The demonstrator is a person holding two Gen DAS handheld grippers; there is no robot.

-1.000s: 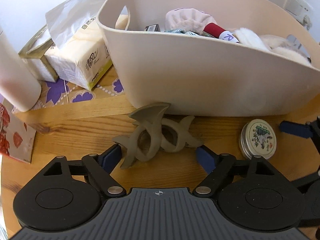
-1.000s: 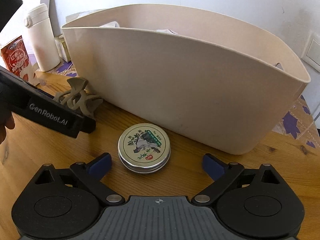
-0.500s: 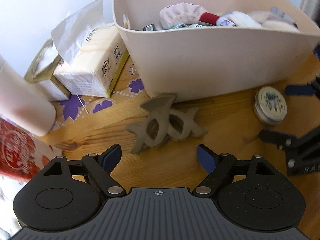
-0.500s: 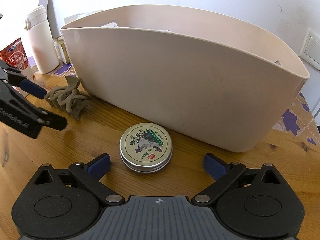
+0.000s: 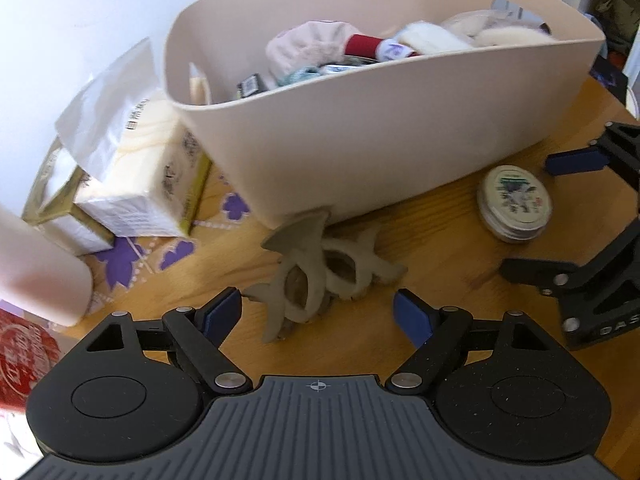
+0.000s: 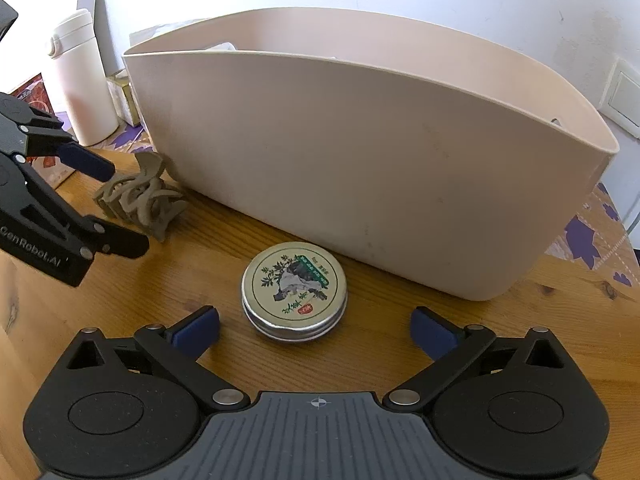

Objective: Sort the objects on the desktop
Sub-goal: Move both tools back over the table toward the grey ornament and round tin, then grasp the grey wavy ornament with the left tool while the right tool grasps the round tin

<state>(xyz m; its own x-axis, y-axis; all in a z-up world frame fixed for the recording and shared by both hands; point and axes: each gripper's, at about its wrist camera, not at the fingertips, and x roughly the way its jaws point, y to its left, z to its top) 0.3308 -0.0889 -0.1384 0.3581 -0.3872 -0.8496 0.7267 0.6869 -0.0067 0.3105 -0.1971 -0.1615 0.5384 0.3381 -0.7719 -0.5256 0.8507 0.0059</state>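
A: What has moved since a second ago?

B: The left gripper has swung and pulled back a little. Its view now takes in the whole bin and the right gripper at the right edge. The hair clip has stayed where it was, on the tabletop against the bin's front wall near its left corner.

A: And what does the left wrist view show that the other doesn't?

B: The inside of the bin: a pink cloth, a red-and-white tube and fluffy white things. Also the tissue pack left of the bin, on a cloth with purple flowers.

A: The left gripper's jaws?

B: Wide apart, holding nothing. The hair clip lies between the two blue pads, close to the left one; I can't tell whether it touches.

A: Now the right wrist view.

B: The bin shows only its outer wall. A white bottle stands at the far left. The round tin sits on the tabletop just in front of the bin, apart from it.

A: And the right gripper?

B: Spread wide, empty. The tin lies between its fingers, nearer the left pad, touching neither. The left gripper hangs at the left, open around the hair clip.
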